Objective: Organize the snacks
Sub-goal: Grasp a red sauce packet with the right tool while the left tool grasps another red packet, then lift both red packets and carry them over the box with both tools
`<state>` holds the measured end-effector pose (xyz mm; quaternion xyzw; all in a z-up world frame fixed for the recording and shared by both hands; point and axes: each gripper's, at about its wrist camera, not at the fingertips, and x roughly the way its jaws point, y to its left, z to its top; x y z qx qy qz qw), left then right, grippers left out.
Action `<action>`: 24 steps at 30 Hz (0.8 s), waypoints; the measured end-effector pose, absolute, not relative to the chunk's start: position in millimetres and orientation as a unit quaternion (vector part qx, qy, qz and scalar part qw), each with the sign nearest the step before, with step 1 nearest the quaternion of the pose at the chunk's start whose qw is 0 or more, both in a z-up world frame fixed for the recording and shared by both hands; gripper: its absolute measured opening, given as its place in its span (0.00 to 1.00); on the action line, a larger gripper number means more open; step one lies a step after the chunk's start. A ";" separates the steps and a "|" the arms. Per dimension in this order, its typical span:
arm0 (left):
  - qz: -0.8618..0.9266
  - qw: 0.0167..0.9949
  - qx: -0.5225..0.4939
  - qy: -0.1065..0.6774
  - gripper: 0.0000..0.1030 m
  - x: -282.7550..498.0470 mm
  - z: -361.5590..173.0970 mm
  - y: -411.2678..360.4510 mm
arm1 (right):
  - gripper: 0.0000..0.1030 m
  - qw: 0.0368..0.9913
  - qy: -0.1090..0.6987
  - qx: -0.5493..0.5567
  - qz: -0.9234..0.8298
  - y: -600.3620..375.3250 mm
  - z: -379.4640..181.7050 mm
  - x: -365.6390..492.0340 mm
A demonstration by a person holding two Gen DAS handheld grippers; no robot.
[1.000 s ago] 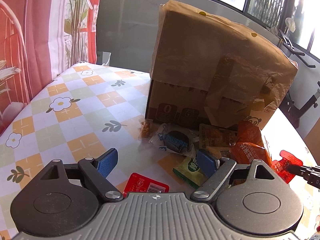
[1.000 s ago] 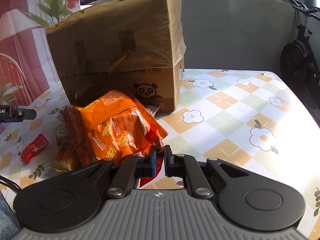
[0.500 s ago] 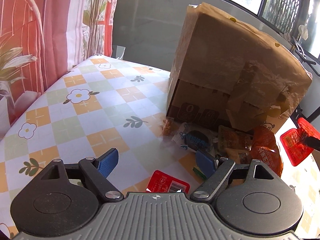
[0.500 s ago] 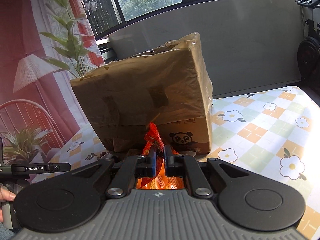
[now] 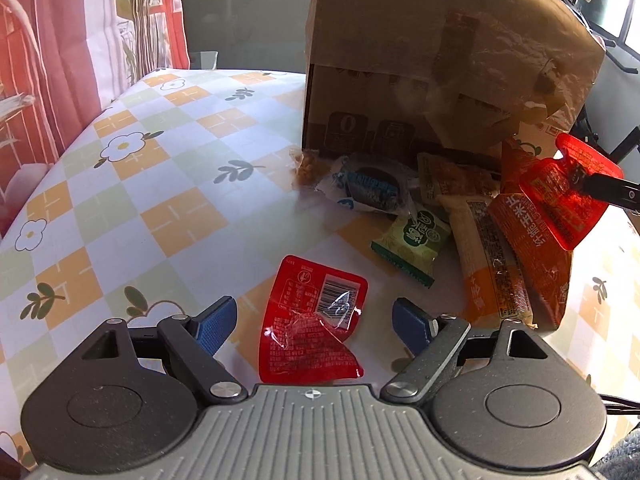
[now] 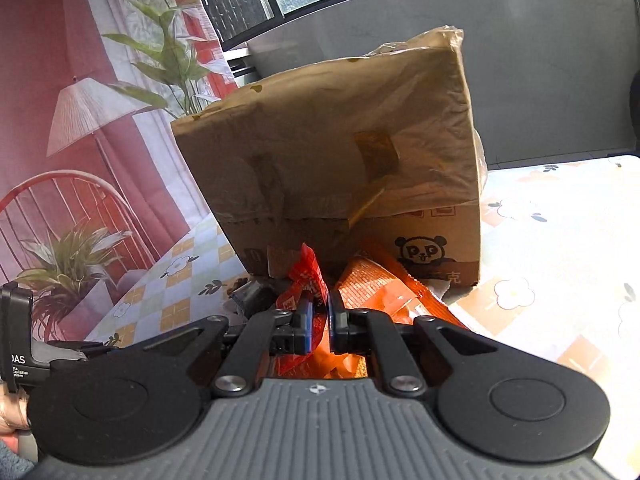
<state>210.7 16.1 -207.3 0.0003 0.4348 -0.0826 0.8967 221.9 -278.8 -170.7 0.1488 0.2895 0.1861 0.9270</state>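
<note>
Indoors: checkered floral tablecloth (image 5: 168, 184), red curtain (image 5: 48, 60), window behind. Left gripper (image 5: 314, 322) spread wide, empty, just above a red packet (image 5: 312, 320) lying flat. Right gripper (image 6: 318, 320) clamped tight on another red sachet (image 5: 568, 188), lifted. Cardboard box (image 5: 420, 60), inside unseen; loose snacks (image 5: 460, 216) piled at its foot.

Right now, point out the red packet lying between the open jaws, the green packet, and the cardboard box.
red packet (image 5: 312, 320), left wrist view, middle of its printed face.
green packet (image 5: 412, 242), left wrist view, its printed front.
cardboard box (image 6: 344, 152), right wrist view, its taped side.
</note>
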 end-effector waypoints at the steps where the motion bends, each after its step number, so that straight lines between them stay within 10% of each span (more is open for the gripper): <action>1: -0.079 0.896 0.002 0.437 0.83 210.7 -208.0 16.2 | 0.08 0.926 0.292 0.151 0.185 -279.5 -171.9 220.2; 9: -0.083 0.894 0.046 0.437 0.52 207.6 -215.7 14.2 | 0.08 0.924 0.294 0.157 0.189 -280.7 -172.6 215.5; 24: -0.117 0.937 0.000 0.329 0.51 213.6 -158.6 19.0 | 0.08 0.924 0.280 0.176 0.192 -286.6 -167.3 210.4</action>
